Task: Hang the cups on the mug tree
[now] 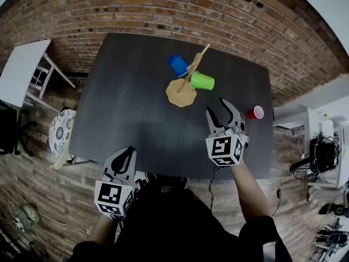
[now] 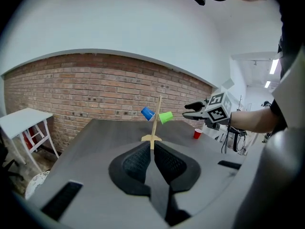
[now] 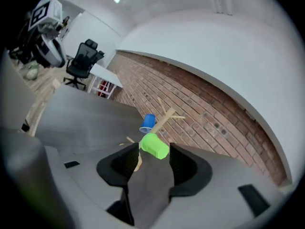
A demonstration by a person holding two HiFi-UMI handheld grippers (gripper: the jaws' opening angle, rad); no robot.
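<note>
Left hand-held gripper: low at the near edge of the counter, tipped slightly downward; jaws pressed together, empty.
Blue cup: hangs on the left side of the mug tree.
Mug tree: stands mid-counter on its round base.
Green cup: hangs on the tree's right side.
Right hand-held gripper: forearm stretched over the counter; jaws spread wide with nothing gripped, tips near the green cup but apart.
Red cup: on the counter, just right of that gripper.
Left gripper view only: shows the right hand-held gripper in profile, lifted clear of the counter.
Right gripper view only: green cup framed beyond the jaw tips; office chair far left.
</note>
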